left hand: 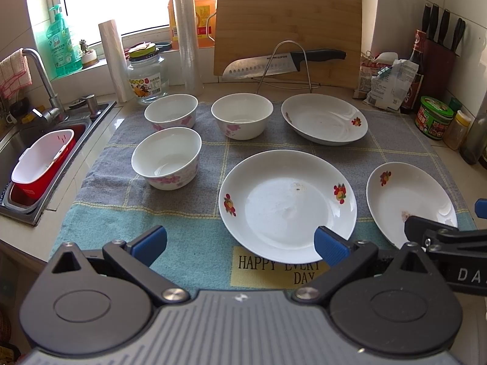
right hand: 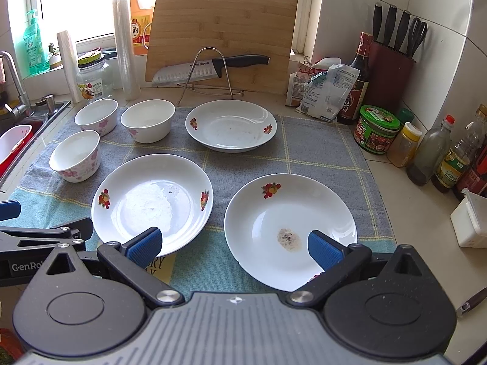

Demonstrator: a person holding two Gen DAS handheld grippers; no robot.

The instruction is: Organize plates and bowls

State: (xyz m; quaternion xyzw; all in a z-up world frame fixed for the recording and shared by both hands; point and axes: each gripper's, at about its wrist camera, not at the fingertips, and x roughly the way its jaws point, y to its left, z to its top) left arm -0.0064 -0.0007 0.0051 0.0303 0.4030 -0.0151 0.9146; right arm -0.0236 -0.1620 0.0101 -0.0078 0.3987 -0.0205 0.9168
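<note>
A: Left wrist view, containers first. What's logged?

B: Three bowls on the towel covering the worktop: far-left bowl, far-middle bowl, near bowl. All upright, nothing in them. Three plates: far plate, centre plate, right plate. Centre plate has a small dark speck; right plate a faint smear near its front rim.

A: Tool?

B: Left tool spread wide, holding nothing. Its right pad overlaps the centre plate's front rim in the picture; contact cannot be told. Right tool's finger shows at the right edge, over the right plate.

A: Right wrist view?

B: Same six pieces. Right plate carries a greyish residue patch in its well. Centre plate sits just beside it, apart. Far plate shows fine specks. Bowls empty.

A: Tool state?

B: Right tool spread wide, gripping nothing; its right pad lies over the right plate's front area, its left pad over the centre plate's rim.
</note>
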